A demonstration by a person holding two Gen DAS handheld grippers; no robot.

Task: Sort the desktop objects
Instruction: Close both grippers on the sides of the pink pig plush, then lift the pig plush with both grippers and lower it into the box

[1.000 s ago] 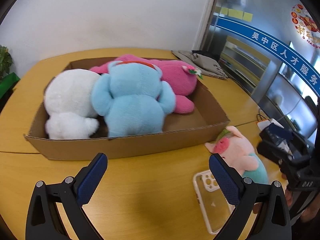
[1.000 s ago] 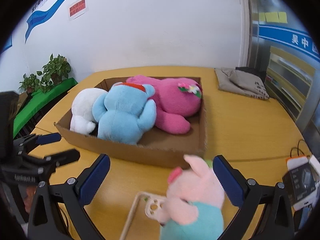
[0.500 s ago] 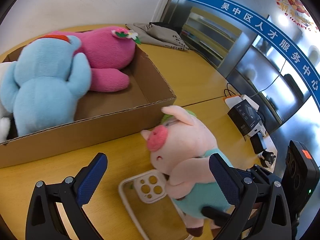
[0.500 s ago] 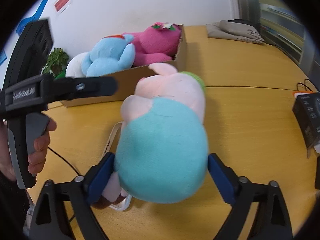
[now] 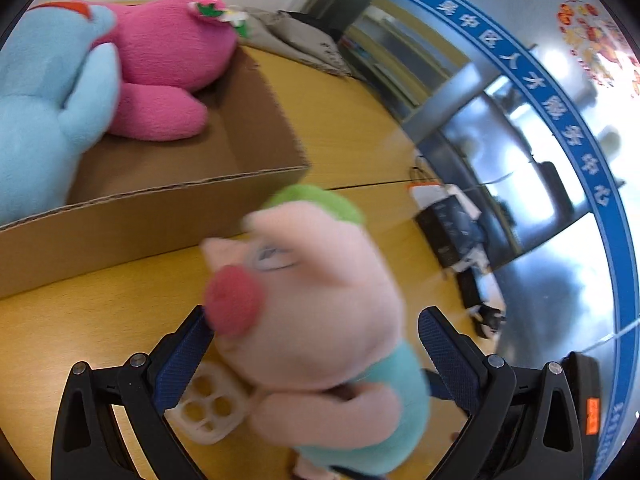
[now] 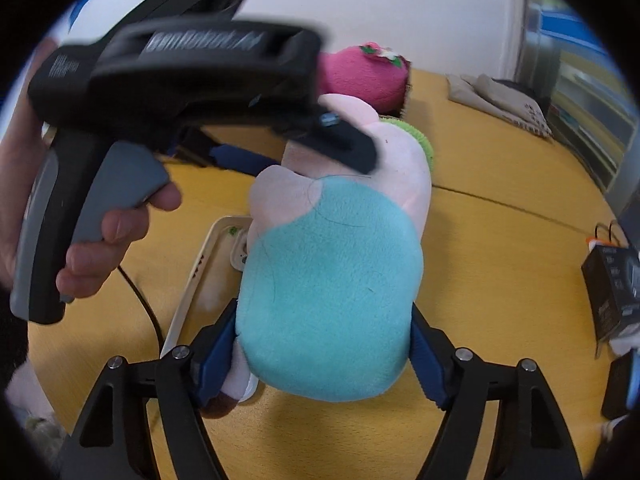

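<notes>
Fuzzy pink fleece with a teal belly: the pig plush [image 6: 332, 280] sits squeezed between your right claw [image 6: 320, 356] pads, clenched on its round body just above the wooden bench [image 6: 500, 248]. Your left claw [image 5: 312, 356] straddles the pig's head, spread wide, pads not pressing. Left view alone shows the snout, closed eye, green cap, plus one corrugated cardboard box [image 5: 168, 208] holding two plushes: one blue [image 5: 48, 92], one magenta [image 5: 168, 60]. Right view alone shows your left hand [image 6: 100, 236] on the trigger. One clear phone case [image 5: 208, 400], three-hole cutout, lies flat under the pig.
</notes>
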